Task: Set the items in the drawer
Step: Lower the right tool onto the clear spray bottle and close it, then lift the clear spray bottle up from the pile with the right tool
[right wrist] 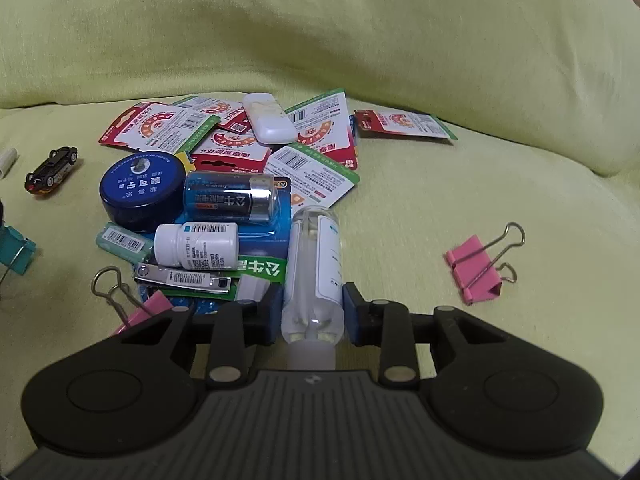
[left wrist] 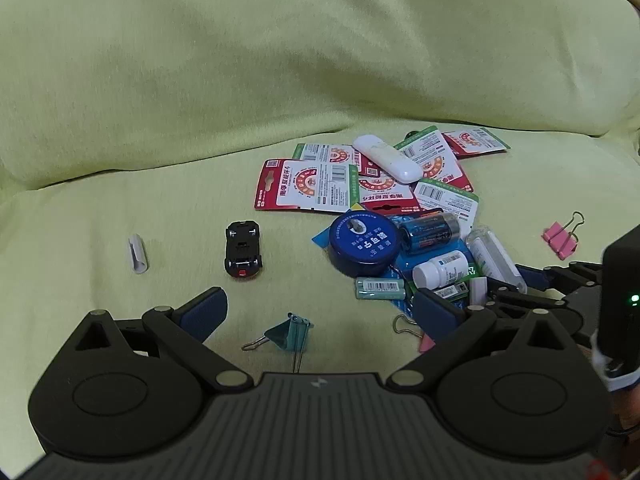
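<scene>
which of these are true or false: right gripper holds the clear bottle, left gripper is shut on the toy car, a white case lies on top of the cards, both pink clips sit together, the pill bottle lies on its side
1. The right gripper holds the clear bottle. True.
2. The left gripper is shut on the toy car. False: it is open, the car lies apart ahead of it.
3. A white case lies on the cards. True.
4. Both pink clips sit together. False: one pink clip lies alone, the other clip by the pile.
5. The pill bottle lies on its side. True.

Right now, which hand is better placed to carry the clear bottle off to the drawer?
Right. The right tool already has its pads on either side of the clear bottle. The left tool is open, holding nothing, over the teal clip.
</scene>
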`<state>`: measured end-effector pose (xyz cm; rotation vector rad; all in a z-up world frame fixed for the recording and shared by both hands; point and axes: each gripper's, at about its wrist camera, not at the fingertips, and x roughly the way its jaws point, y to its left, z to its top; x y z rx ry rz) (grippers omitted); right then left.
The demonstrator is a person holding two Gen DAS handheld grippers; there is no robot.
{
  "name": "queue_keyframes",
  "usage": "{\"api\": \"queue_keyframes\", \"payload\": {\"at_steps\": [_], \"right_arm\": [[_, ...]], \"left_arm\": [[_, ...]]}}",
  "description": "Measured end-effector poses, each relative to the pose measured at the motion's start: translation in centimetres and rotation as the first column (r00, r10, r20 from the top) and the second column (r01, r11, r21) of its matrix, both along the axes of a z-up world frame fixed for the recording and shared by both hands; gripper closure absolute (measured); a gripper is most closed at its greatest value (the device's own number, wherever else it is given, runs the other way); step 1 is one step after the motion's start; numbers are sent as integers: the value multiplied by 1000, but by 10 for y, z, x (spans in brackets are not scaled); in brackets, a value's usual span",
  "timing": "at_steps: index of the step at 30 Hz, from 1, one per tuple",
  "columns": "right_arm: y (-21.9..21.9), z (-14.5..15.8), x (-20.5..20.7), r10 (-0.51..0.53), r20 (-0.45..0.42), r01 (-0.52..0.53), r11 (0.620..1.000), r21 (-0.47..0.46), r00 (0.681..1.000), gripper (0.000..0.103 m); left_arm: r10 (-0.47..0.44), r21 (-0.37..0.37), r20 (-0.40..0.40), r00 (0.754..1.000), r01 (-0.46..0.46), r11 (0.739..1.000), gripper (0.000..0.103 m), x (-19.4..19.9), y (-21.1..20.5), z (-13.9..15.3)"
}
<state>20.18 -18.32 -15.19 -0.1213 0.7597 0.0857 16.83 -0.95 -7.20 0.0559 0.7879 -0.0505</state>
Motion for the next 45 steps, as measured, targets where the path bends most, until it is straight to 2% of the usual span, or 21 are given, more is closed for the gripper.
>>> {"api": "queue_keyframes", "payload": {"at_steps": [7, 12, 20, 22, 24, 28, 33, 41, 45], "right_arm": [[-20, 8, -30, -39, -38, 40, 998, 37, 998, 76], [-29, 10, -52, -64, -60, 65, 998, 21, 996, 76], [-18, 5, -40, -50, -46, 48, 998, -49, 998, 71], [-17, 4, -39, -46, -47, 43, 998, -52, 998, 76], [-18, 6, -41, -51, -50, 49, 998, -39, 997, 76], [-30, 8, -51, -87, -61, 90, 995, 48, 994, 76], [-50, 14, -66, -148, -92, 163, 968, 192, 985, 75], [-74, 29, -98, -218, -101, 240, 911, 337, 971, 75], [-79, 39, -112, -236, -87, 251, 894, 372, 968, 75]], "left_arm": [[-1, -5, -22, 1000, 1, 1000, 3, 2, -1, -4], [-6, -13, -34, 999, 6, 1000, 3, 1, -3, -7], [-12, -7, -43, 999, 12, 1000, 3, -2, -6, -7], [-12, -5, -42, 999, 12, 1000, 3, -3, -7, -6], [-13, -4, -43, 999, 13, 1000, 3, -3, -7, -6], [-23, -4, -45, 999, 23, 1000, 3, -7, -10, -6], [-41, -7, -51, 998, 41, 999, 3, -13, -16, -4], [-67, -12, -46, 997, 66, 998, 3, -26, -27, 4], [-86, -14, -40, 995, 86, 996, 3, -33, -33, 9]]}}
